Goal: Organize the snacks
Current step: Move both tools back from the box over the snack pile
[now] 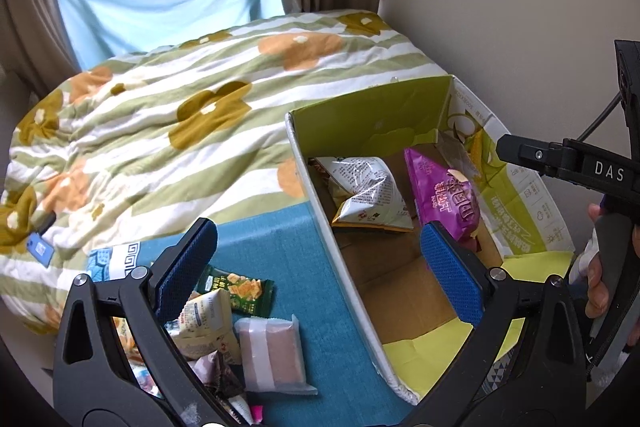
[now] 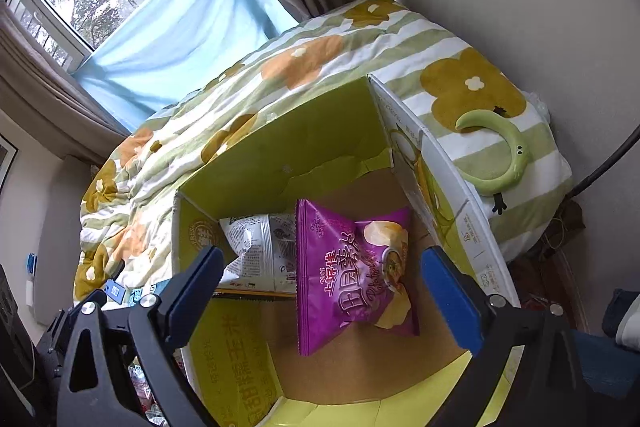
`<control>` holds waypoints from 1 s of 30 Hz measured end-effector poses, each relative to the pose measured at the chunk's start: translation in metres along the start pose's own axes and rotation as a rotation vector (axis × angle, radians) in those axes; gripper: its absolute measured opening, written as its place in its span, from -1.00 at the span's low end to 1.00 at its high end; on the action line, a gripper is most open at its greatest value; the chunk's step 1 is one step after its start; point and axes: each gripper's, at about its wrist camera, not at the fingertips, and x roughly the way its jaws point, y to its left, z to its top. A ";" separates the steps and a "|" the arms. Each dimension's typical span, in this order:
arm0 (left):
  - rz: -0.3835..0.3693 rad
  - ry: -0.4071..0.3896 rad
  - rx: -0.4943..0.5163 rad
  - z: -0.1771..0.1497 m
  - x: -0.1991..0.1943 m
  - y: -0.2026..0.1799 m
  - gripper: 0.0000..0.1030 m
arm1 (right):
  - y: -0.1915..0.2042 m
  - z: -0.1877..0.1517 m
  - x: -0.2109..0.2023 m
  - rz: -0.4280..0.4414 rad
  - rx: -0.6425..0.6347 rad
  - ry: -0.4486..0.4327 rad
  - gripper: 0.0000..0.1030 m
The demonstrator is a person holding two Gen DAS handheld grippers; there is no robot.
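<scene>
An open cardboard box [image 1: 320, 183] with green flaps sits on the bed and also shows in the right wrist view [image 2: 280, 135]. Inside lie a purple chip bag [image 1: 444, 195] [image 2: 344, 279] and a white snack bag [image 1: 368, 195] [image 2: 260, 247]. My left gripper [image 1: 320, 267] is open and empty, hovering over the box's left wall. Loose snacks lie on the teal cloth [image 1: 288, 259] to its left: a green cracker packet [image 1: 240, 289], a clear-wrapped pink packet [image 1: 272, 355], a cream packet [image 1: 208, 327]. My right gripper [image 2: 324, 287] is open and empty above the purple bag.
A flowered striped quilt [image 1: 160, 131] covers the bed behind the box. A green crescent plush [image 2: 500, 155] lies on the quilt right of the box. Wall on the right, curtains and window at the back. A blue tag [image 1: 40, 247] lies at the quilt's left.
</scene>
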 end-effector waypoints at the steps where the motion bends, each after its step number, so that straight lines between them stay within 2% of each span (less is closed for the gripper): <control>1: 0.002 -0.010 -0.004 -0.001 -0.007 -0.001 0.96 | 0.002 -0.002 -0.006 0.000 -0.013 -0.007 0.91; 9: 0.052 -0.104 -0.035 -0.032 -0.082 -0.002 0.96 | 0.021 -0.027 -0.072 -0.007 -0.127 -0.107 0.92; 17: 0.125 -0.193 -0.094 -0.090 -0.161 0.006 0.96 | 0.042 -0.077 -0.137 -0.024 -0.273 -0.199 0.92; 24: 0.222 -0.208 -0.163 -0.155 -0.211 0.025 0.96 | 0.059 -0.128 -0.165 -0.044 -0.367 -0.227 0.92; 30: 0.287 -0.202 -0.223 -0.206 -0.241 0.053 0.96 | 0.074 -0.167 -0.173 -0.005 -0.424 -0.221 0.92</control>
